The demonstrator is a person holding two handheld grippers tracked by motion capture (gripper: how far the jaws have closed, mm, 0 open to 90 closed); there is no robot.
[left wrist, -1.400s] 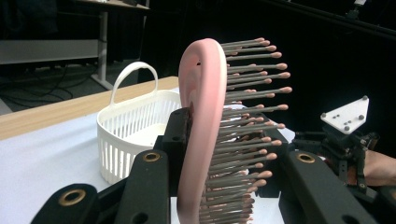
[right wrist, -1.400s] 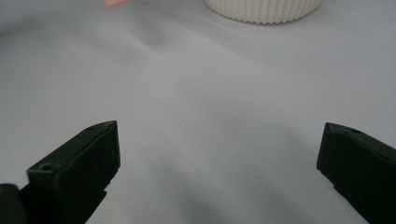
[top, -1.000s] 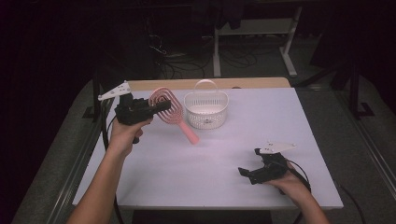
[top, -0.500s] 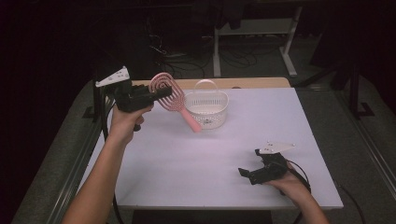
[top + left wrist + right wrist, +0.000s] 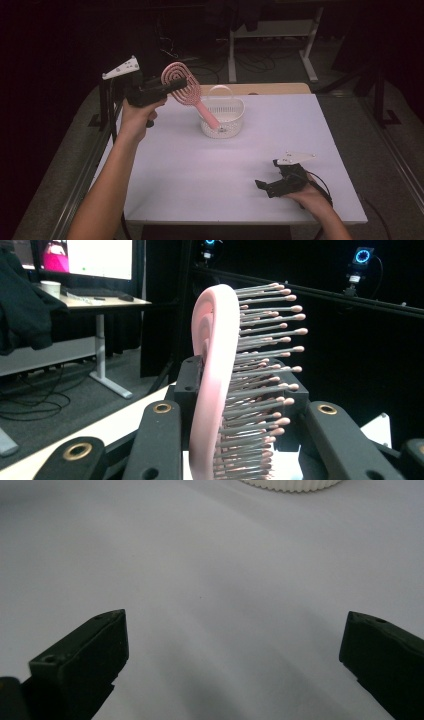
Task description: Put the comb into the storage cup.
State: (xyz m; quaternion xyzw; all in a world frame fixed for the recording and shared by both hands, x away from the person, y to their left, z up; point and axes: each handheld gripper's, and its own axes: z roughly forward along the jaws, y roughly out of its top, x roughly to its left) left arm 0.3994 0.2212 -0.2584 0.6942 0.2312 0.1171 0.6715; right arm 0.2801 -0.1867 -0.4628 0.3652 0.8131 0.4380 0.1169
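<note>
A white counter [image 5: 190, 165] stands in a dark room with desk frames and cables behind it. At its left, the left hand-held gripper [image 5: 172, 86] is clamped on the head of a pink plastic hairbrush with looped ribs [image 5: 186, 90], held up in the air, its handle slanting down into a small white ribbed plastic basket with a hoop handle [image 5: 235, 125] near the far edge. The near right holds broad bare surface, where the right hand-held gripper [image 5: 265, 187] rests, jaws wide apart, gripping nothing.

Left tongs [image 5: 175, 86] raised, pointing level, jaws clamped. Right tongs [image 5: 265, 186] low near table, jaws apart.
</note>
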